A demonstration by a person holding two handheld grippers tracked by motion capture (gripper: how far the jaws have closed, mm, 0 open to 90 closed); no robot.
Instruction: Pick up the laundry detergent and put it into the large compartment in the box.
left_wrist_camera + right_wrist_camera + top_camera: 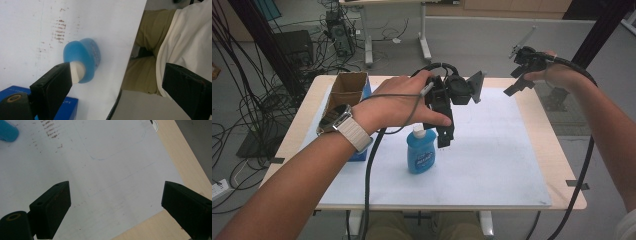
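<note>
White matting covers the table (562,165), where a blue bottle (421,156) stands at centre frame. Just above it hangs the left gripper (443,142), jaws spread wide and empty; the reach is under way, so next it likely must descend around the bottle's white cap (76,71). At upper right the right gripper (523,70) hangs spread, empty.

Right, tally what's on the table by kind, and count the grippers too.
Blue bottle with white cap: 1
Cardboard box: 1
Blue box, beside the bottle: 1
White sheet covering the table: 1
Grippers: 2, the left gripper and the right gripper, both open
Total: 6
</note>
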